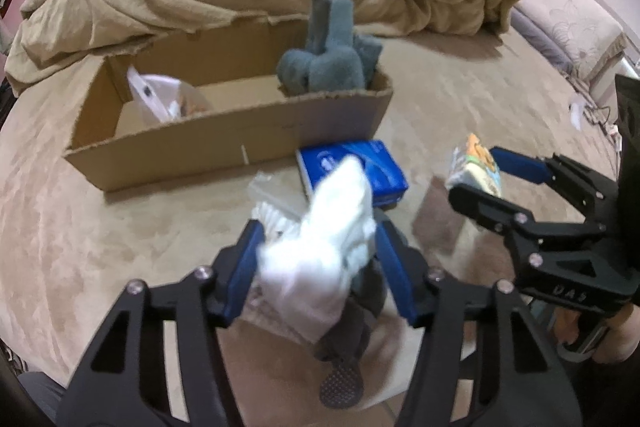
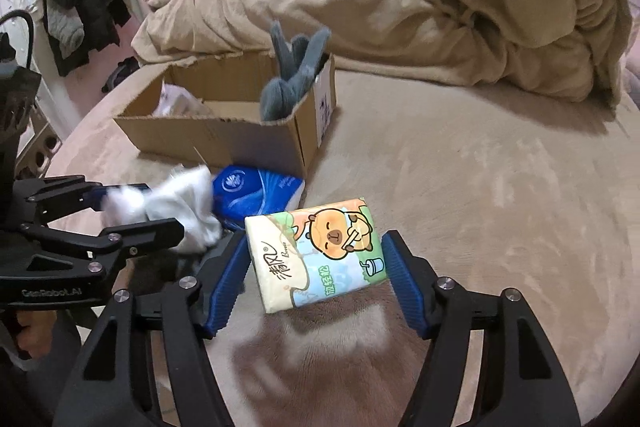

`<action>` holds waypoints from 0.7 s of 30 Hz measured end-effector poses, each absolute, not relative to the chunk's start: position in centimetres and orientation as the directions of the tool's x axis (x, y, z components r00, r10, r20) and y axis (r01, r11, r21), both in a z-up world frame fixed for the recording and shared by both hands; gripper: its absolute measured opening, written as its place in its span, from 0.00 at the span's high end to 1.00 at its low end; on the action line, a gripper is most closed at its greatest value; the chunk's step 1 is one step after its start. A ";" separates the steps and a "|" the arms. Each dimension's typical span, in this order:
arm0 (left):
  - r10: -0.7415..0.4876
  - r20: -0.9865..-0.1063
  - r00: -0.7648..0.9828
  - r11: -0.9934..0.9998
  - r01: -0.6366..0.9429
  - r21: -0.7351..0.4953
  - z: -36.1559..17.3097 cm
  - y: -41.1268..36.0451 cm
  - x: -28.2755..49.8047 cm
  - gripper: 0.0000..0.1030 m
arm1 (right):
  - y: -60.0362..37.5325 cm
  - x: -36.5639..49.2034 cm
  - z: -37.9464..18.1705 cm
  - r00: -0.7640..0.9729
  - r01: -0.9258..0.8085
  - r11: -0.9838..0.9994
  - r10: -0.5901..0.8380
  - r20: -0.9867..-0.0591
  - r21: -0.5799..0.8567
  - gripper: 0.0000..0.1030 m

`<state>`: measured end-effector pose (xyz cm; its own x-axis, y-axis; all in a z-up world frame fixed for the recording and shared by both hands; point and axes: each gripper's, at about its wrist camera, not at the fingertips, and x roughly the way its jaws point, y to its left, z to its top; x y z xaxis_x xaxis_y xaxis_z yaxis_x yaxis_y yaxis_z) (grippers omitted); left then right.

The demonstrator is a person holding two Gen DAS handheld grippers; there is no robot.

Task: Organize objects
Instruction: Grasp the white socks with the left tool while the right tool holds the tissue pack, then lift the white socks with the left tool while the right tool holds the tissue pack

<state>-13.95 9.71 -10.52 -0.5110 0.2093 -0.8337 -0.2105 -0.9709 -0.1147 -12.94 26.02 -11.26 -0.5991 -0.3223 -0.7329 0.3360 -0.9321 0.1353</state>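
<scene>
So my left claw (image 1: 320,243) is clamped on a white sock (image 1: 332,243), lifted off the bed (image 2: 480,187). My right claw (image 2: 316,267) pinches a cartoon tissue pack (image 2: 320,255) by its sides. Just past them lies a blue tissue pack (image 2: 256,191), touching the cardboard box (image 1: 224,151), which has a gray plush toy (image 1: 324,63) at one end and a plastic bag (image 1: 160,99) at the other.

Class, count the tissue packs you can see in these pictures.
2: the cartoon tissue pack held in the right gripper, and the blue tissue pack lying before the cardboard box. Others may be hidden.
</scene>
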 end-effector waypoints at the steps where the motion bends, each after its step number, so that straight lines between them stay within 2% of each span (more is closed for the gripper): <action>1: 0.212 -0.832 -0.513 -0.970 -0.212 -0.116 -10.3 9.7 -13.9 0.43 | 26.0 -12.7 -10.8 -0.605 0.334 -0.933 -0.323 -0.728 0.136 0.32; 6: 0.217 -0.811 -0.543 -0.971 -0.204 -0.124 -8.4 8.6 -13.3 0.45 | 25.6 -12.1 -8.5 -0.628 0.334 -0.933 -0.324 -0.708 0.132 0.32; 9: 0.220 -0.810 -0.543 -0.971 -0.199 -0.130 -8.1 7.9 -13.1 0.50 | 25.1 -12.0 -7.7 -0.634 0.334 -0.935 -0.319 -0.704 0.123 0.32; 14: 0.243 -0.813 -0.530 -0.964 -0.225 -0.142 -8.4 7.7 -12.6 0.50 | 24.7 -11.6 -7.4 -0.635 0.333 -0.936 -0.314 -0.705 0.116 0.32; 21: 0.264 -0.848 -0.459 -0.954 -0.252 -0.161 -11.7 9.0 -12.9 0.47 | 25.4 -11.5 -7.9 -0.631 0.316 -0.939 -0.314 -0.709 0.134 0.32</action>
